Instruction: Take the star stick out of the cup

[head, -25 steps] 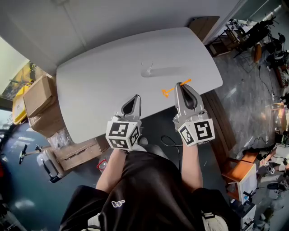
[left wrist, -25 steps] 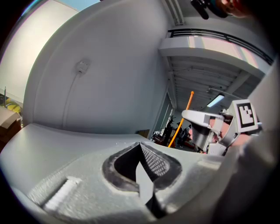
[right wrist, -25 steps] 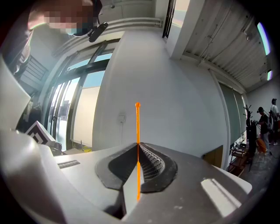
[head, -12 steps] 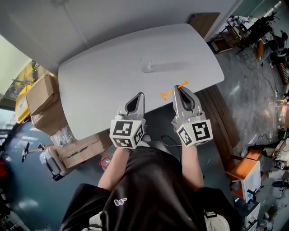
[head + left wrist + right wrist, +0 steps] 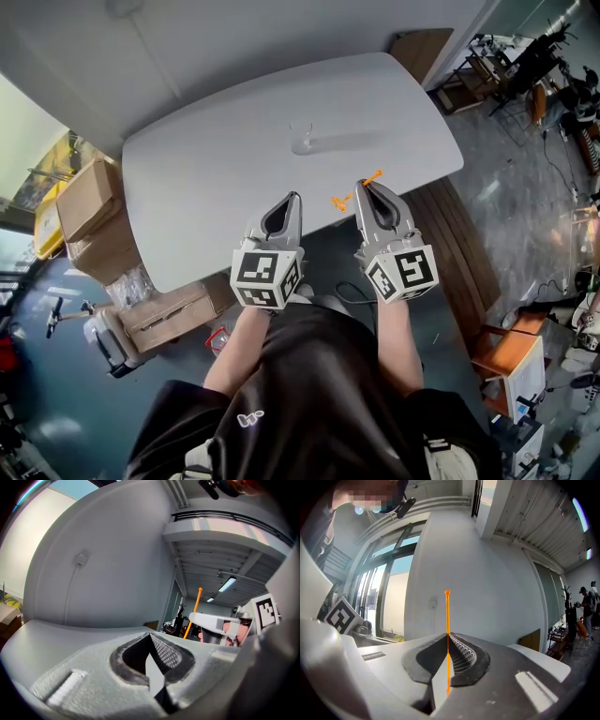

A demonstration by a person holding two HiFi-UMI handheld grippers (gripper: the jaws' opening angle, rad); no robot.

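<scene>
The orange star stick (image 5: 357, 189) lies crosswise in my right gripper (image 5: 364, 185), which is shut on it over the near edge of the white table (image 5: 216, 169). Its star end (image 5: 341, 201) points left. In the right gripper view the stick (image 5: 447, 613) stands upright between the closed jaws of my right gripper (image 5: 447, 634). The clear cup (image 5: 302, 141) stands apart, farther back at mid-table. My left gripper (image 5: 293, 197) hovers beside the right one, shut and holding nothing. In the left gripper view, its tips (image 5: 150, 634) meet, with the stick (image 5: 193, 613) at right.
Cardboard boxes (image 5: 84, 202) are stacked on the floor left of the table. A wooden board (image 5: 459, 244) lies on the floor at the right. A grey wall runs behind the table's far edge, and chairs and equipment (image 5: 525, 66) crowd the far right.
My right gripper has drawn back a little toward the table's near edge with the stick in it. The left gripper has shifted slightly to the right. The cup has not moved.
</scene>
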